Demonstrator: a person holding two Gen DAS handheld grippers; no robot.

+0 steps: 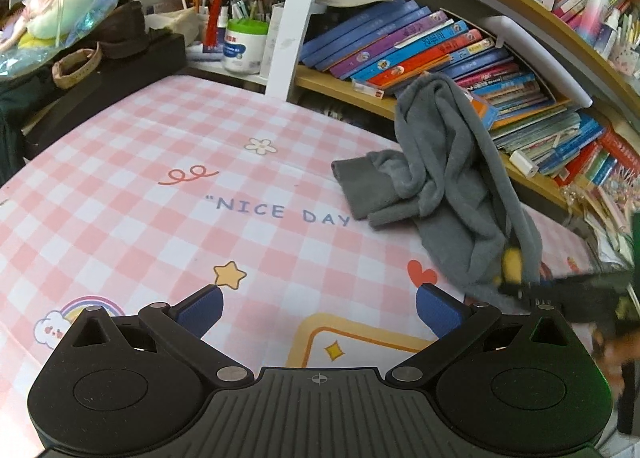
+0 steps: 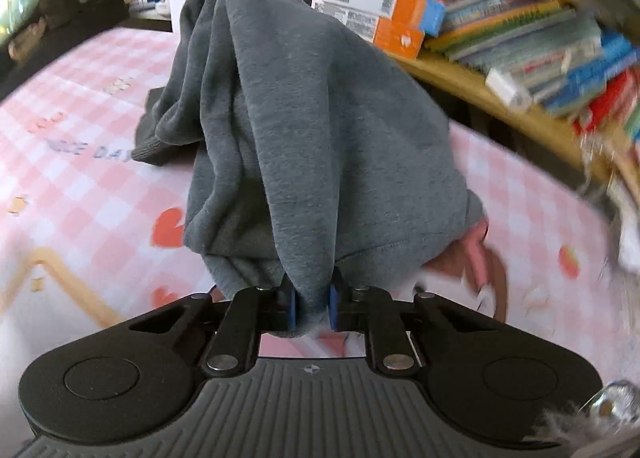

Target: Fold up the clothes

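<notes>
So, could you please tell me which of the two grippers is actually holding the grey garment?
The right gripper: its blue fingers are pinched on a fold of the grey garment. The left gripper stands wide open over the pink checked cloth, holding nothing.

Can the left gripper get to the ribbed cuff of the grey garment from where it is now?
Probably yes. The left gripper is open over bare checked cloth, and nothing lies between it and the cuff resting ahead to its right. The right gripper grips another edge.

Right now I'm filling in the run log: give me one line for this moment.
step: fold clothes | right gripper: shut on grey garment | left gripper: open, empty, over checked tablecloth | garment: bunched, unfolded
</notes>
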